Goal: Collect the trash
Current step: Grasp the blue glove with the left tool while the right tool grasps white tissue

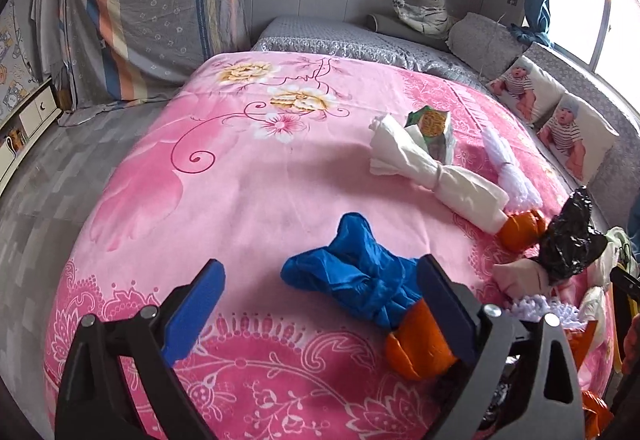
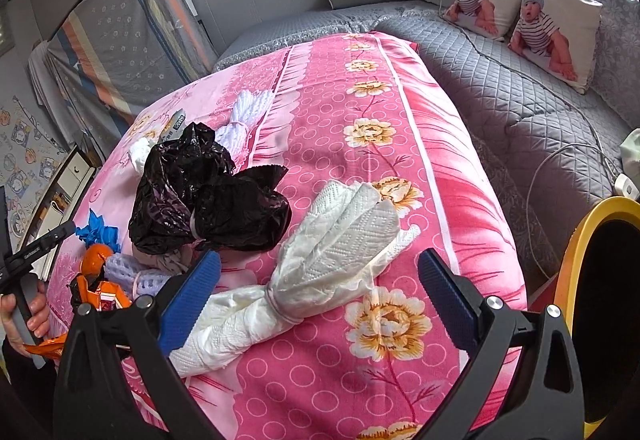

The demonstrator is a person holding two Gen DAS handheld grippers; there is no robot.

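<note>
Left wrist view: the left tongs [image 1: 320, 304] stand wide, empty, over the blue plastic bundle [image 1: 356, 276] low centre on the pink blanket [image 1: 240, 180] — light, crumpling.

Right wrist view: the right tongs [image 2: 320, 296] gape around the tied paper-towel bundle [image 2: 320, 272] at lower centre — soft, best pinched at its tie.

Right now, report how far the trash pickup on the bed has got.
Done: nothing shows as collected. In hand: nothing; the left gripper is open around the blue bag, and the right gripper is open over the white paper bundle. Left: those two, the black bag, the orange scraps and the green wrapper, all on the pink blanket. The yellow bin waits at the right.
</note>
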